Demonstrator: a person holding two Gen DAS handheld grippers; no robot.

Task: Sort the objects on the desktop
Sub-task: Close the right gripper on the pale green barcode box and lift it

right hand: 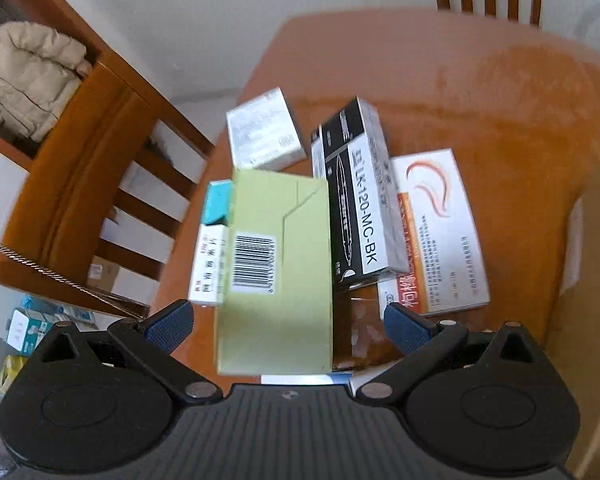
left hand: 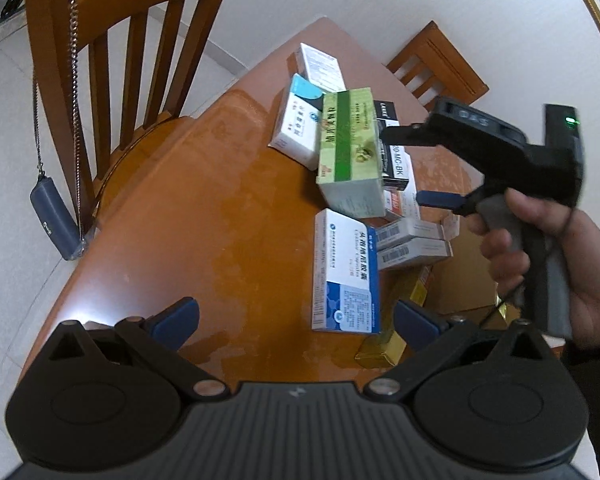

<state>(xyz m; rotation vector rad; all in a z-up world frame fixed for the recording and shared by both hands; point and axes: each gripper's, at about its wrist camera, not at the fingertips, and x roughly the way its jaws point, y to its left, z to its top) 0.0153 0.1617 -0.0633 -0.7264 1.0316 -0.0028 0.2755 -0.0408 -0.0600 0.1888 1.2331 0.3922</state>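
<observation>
Clearly, the right gripper [right hand: 286, 326] has its blue-padded fingers spread wide, and the pale green cardboard box with a barcode label [right hand: 276, 272] stands between them, nearer the left pad; whether either pad touches it is hard to tell from this blurred view. From the left wrist view that same green box [left hand: 350, 148] sits tilted above the other packages, with one black finger of the right gripper [left hand: 410, 168] against its right side and the blue-padded finger lower, apart from it. A hand [left hand: 540, 240] grips the right tool's handle.

The left gripper [left hand: 296, 320] is also spread open and holds nothing, hovering over the glossy orange-brown wooden table [left hand: 204, 208]. A white and blue medicine box [left hand: 346, 276] lies just ahead of it, toward its right finger. Beside the green box lie a black and white pen carton marked LK-120-MC-BK [right hand: 358, 204], a white box with an orange swirl [right hand: 440, 232] and a white and teal box [left hand: 298, 120]. A wooden slat-back chair [left hand: 112, 60] stands by the table.
</observation>
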